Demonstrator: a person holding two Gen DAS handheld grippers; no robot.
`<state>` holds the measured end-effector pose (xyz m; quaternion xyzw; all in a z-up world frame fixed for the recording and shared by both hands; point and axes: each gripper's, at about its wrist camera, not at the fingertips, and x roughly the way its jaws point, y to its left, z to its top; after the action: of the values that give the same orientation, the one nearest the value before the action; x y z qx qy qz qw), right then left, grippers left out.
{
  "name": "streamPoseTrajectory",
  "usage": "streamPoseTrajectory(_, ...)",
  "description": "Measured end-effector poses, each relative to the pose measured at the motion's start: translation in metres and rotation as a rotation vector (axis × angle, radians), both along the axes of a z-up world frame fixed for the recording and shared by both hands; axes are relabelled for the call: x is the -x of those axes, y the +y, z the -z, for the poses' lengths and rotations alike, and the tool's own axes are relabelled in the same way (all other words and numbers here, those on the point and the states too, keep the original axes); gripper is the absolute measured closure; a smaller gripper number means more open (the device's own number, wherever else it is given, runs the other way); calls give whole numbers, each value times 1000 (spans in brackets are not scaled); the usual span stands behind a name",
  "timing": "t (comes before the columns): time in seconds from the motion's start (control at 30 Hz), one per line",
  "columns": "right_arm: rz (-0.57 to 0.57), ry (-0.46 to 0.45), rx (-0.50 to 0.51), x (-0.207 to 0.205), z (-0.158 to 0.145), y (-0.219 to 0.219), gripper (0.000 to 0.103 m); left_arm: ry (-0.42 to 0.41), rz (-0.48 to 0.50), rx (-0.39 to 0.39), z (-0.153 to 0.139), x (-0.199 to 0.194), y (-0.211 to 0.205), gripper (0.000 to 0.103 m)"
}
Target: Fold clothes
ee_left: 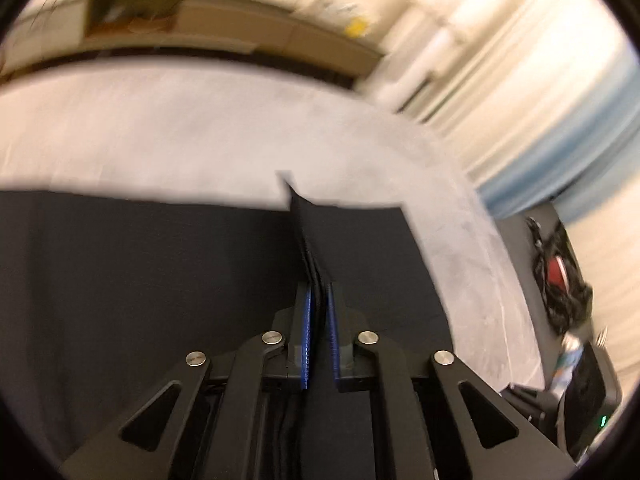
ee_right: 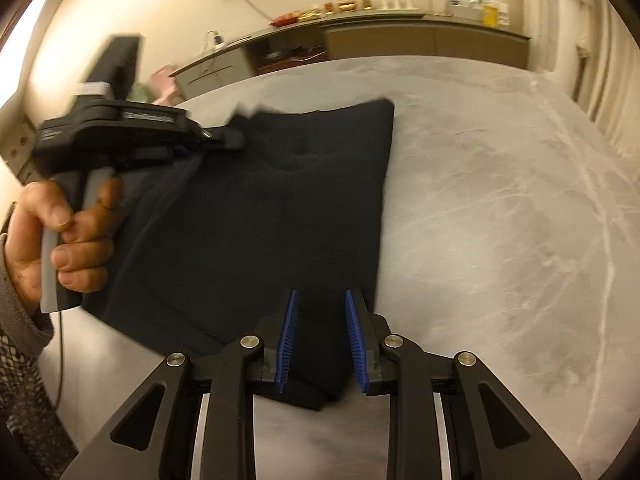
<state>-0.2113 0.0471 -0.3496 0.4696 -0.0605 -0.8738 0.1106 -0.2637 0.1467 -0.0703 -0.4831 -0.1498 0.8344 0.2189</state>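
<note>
While the dark garment (ee_right: 260,208) lies spread over the pale marbled surface (ee_right: 500,200), both grippers work at its edges. Seen from the right wrist camera, the left gripper (ee_right: 236,138) sits at about 10 o'clock, gripped by a hand (ee_right: 60,236) in a grey sleeve (ee_right: 20,320), its tips at the cloth's far left corner. From the left wrist camera, the left gripper (ee_left: 319,300) has its blue-padded jaws drawn narrow, pinching a raised fold of the garment (ee_left: 120,300) that stands up between them toward 12 o'clock; that view is blurred.

Closer in, the right gripper (ee_right: 321,298) has its jaws parted moderately, with the near corner of the garment lying between the blue pads; whether the pads touch the cloth I cannot tell.

Beyond the surface, at 12 o'clock, a long low cabinet (ee_right: 360,40) carries small bottles and boxes, too small to name. Curtains (ee_right: 560,20) hang at 1 o'clock. In the left wrist view a black bag with a red patch (ee_left: 560,276) sits at 3 o'clock, off the surface's edge. To the right of the garment the surface lies bare.
</note>
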Motion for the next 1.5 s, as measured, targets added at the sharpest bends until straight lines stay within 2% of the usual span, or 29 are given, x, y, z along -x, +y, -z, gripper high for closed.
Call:
streamPoseTrajectory(0.03,9,2,-5,0,-1,6,76,-30,-38,16,8,7,-5,94)
streamPoseTrajectory(0.1,-11,23,9,-4,-9,9,76,-73,-88,-9,18,10,-19,96)
streamPoseTrajectory(0.17,-30,44,22,-8,-18,13,75,-104,-118,-59,24,7,-33,85)
streamPoseTrajectory(0.2,-39,55,29,-11,-22,14,72,-112,-117,-94,23,0,-38,72)
streamPoseTrajectory(0.23,-49,65,36,-13,-26,16,65,-120,-115,-129,23,-6,-43,70)
streamPoseTrajectory(0.27,-67,77,42,-14,-30,15,56,-131,-112,-156,23,-13,-47,70)
streamPoseTrajectory(0.33,-176,103,49,-19,-38,-3,49,-154,-92,-189,26,-27,-49,69)
streamPoseTrajectory(0.43,-290,107,27,-20,-35,-27,48,-185,-58,-236,31,-51,-49,69)
streamPoseTrajectory(0.53,-319,97,-57,-21,-25,-38,49,-196,-52,-260,31,-72,-49,69)
streamPoseTrajectory(0.57,-319,91,-63,-20,-23,-36,53,-199,-56,-269,30,-75,-50,69)
streamPoseTrajectory(0.6,-316,102,-67,-21,-21,-31,61,-204,-64,-281,31,-74,-52,69)
streamPoseTrajectory(0.63,-311,101,-66,-21,-24,-25,80,-209,-72,-293,31,-74,-54,69)
streamPoseTrajectory(0.67,-306,101,-64,-21,-26,-19,93,-213,-80,-305,31,-73,-56,68)
streamPoseTrajectory(0.7,-299,101,-57,-21,-29,-13,98,-213,-85,-313,30,-73,-57,67)
streamPoseTrajectory(0.87,-353,119,-17,-42,-47,7,99,-191,-91,-333,19,-71,-59,56)
streamPoseTrajectory(0.93,-392,118,-31,-53,-47,8,99,-182,-87,-302,18,-68,-53,54)
streamPoseTrajectory(1.0,-419,113,-44,-67,-48,16,99,-172,-83,-260,17,-65,-45,53)
streamPoseTrajectory(1.1,-422,107,-51,-68,-46,31,99,-158,-77,-198,16,-60,-33,59)
streamPoseTrajectory(1.13,-414,107,-41,-69,-49,39,97,-153,-74,-177,16,-59,-28,73)
streamPoseTrajectory(1.2,-399,82,1,-71,-55,59,86,-163,-70,-151,16,-55,-22,82)
streamPoseTrajectory(1.27,-350,50,85,-72,-68,92,70,-173,-61,-144,16,-54,-17,83)
streamPoseTrajectory(1.37,-239,23,184,-72,-88,152,70,-191,-40,-159,17,-56,-6,87)
streamPoseTrajectory(1.5,-77,16,215,-74,-105,228,70,-180,-43,-144,18,-55,5,87)
